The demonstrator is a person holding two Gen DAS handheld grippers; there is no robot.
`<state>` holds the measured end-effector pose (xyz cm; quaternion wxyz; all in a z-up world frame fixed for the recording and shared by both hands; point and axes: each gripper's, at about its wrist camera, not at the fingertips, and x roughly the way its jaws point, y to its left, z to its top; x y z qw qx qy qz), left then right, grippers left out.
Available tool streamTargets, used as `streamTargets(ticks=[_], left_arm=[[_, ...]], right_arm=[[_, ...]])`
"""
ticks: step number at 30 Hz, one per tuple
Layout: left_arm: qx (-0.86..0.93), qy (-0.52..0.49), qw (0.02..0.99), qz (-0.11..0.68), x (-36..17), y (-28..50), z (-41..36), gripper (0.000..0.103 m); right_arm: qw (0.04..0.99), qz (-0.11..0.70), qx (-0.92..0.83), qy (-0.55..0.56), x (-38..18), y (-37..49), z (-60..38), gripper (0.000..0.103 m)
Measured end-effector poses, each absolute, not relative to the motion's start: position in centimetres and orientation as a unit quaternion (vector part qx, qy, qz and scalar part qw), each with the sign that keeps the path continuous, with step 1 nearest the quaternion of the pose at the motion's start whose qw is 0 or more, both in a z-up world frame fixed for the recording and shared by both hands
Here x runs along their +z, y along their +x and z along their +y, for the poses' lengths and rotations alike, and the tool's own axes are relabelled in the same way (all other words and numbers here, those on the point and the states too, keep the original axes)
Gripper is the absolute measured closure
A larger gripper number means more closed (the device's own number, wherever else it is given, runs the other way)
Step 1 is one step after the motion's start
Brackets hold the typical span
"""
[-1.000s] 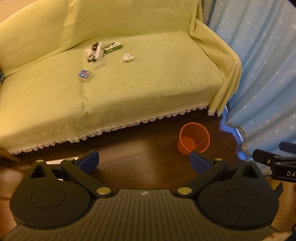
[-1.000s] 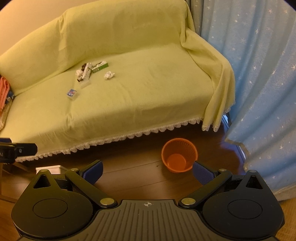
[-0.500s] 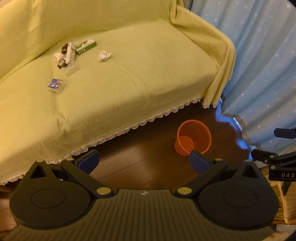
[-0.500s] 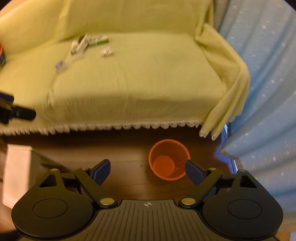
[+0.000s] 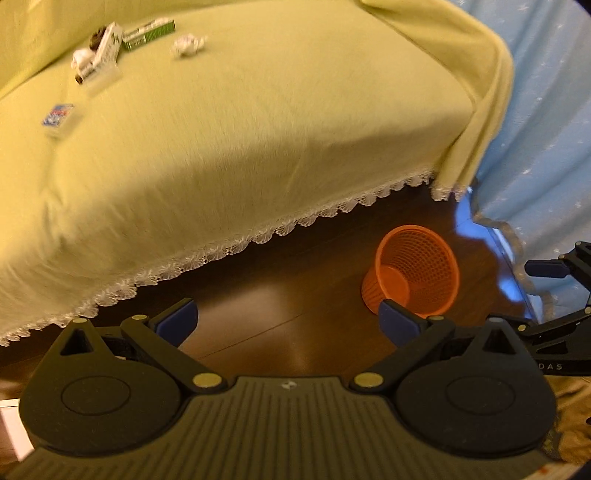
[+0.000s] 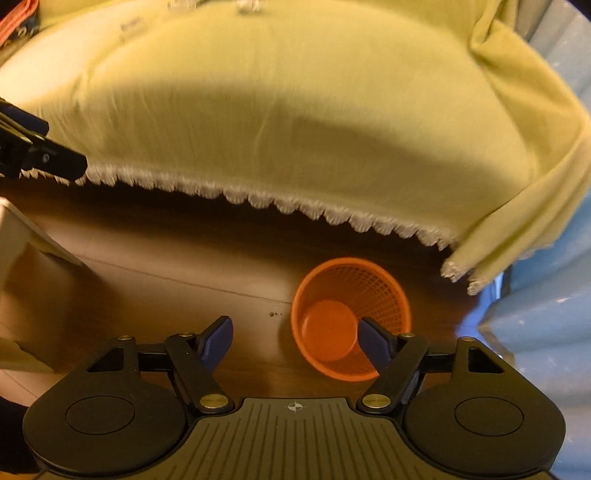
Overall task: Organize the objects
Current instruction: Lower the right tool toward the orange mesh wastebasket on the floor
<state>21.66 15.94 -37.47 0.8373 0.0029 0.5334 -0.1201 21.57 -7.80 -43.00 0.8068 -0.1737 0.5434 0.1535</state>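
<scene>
on the floor below the sofa's (image 6: 295,110) lace hem stands the orange mesh basket (image 6: 351,317), upright, nothing in it. my right claw (image 6: 295,339) and left claw (image 5: 288,325) are both spread, holding nothing. clutter (image 5: 110,48) lies well apart on the seat. risk: view is blurred; a low swing could tip the basket.

An orange plastic mesh wastebasket (image 5: 415,271) stands upright and empty on the dark wooden floor (image 5: 258,295), just in front of the lace-edged yellow-green sofa cover (image 5: 258,129). Far back on the sofa seat lie a flat green rectangular box (image 5: 148,34), a white box with dark print (image 5: 105,50) beside it with small dark and white items touching it, a crumpled white paper ball (image 5: 188,45) a little apart, and a small blue-and-red card packet (image 5: 58,114) nearer the front.
</scene>
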Motion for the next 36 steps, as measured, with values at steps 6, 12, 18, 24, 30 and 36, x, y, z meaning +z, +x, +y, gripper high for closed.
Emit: streamTargets(ticks=[6,12,18,24,30,36], left_arm=[[-0.107,-0.002,0.837,0.536,-45.1,22.8,13.9,0.001],[-0.1,-0.011,0.836,0.539,-50.7,23.5,12.5,0.001],[-0.097,-0.006,0.84,0.534,-55.0,23.9,11.7,0.001],[-0.096,-0.019,0.836,0.54,-57.9,24.5,11.1,0.001],[-0.097,-0.03,0.835,0.541,-59.3,24.9,11.0,0.001],[-0.093,-0.037,0.834,0.542,-60.0,25.4,11.1,0.001]], right_arm=[[0.798,0.543,0.162,-0.204,-51.2,23.4,-8.9,0.037],[0.786,0.545,0.176,-0.234,-59.1,24.6,-9.4,0.045],[0.775,0.549,0.181,-0.257,-64.9,25.3,-10.1,0.053],[0.767,0.543,0.195,-0.282,-68.2,25.7,-10.0,0.061],[0.758,0.545,0.196,-0.301,-70.4,26.2,-10.0,0.067],[0.749,0.548,0.205,-0.311,-71.6,26.5,-9.8,0.075]])
